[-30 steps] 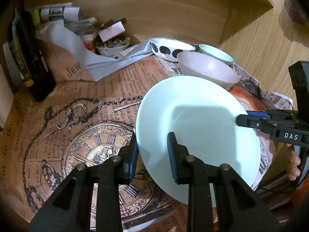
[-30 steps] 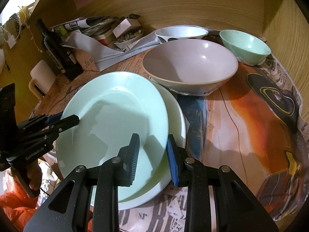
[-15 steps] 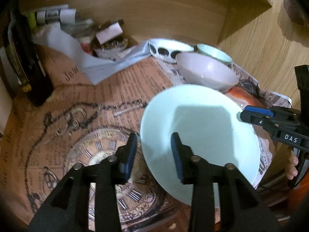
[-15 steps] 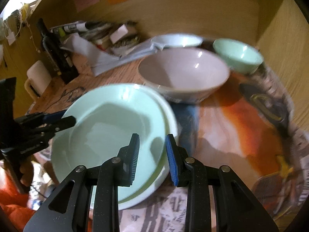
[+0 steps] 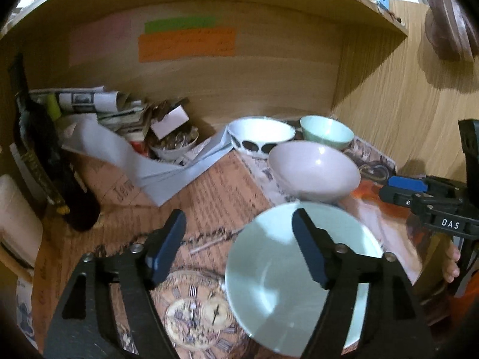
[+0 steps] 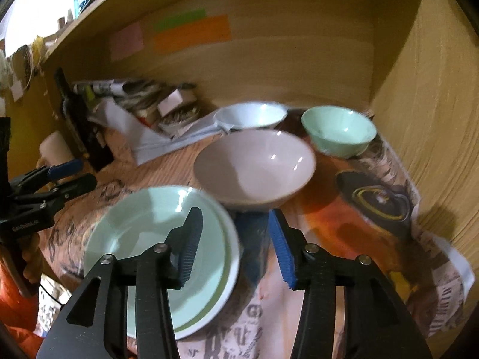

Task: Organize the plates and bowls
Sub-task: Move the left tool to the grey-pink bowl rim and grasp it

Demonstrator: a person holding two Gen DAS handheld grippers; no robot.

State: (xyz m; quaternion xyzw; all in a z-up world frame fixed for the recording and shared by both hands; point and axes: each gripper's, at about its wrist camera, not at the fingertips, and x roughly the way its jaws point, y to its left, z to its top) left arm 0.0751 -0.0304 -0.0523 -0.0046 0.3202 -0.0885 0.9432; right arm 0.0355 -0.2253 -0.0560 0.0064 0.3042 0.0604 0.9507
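Left tool (image 5: 236, 239): jaws spread wide, just been opening, nothing between the pads; it hangs above the mint plate's (image 5: 299, 284) 9 o'clock rim. Plate rests on a white plate (image 6: 230, 257) at the counter's (image 5: 215, 191) near edge. Right tool (image 6: 236, 245): jaws part open, also just been opening, holding nothing, over the stack's 3 o'clock rim. Pink bowl (image 6: 254, 164) at the stack's 1 o'clock; spotted white bowl (image 5: 260, 137) and mint bowl (image 6: 338, 131) behind it. Judgement: glazed ware, stiff, slick, breakable; pinch at the rim, lift level.
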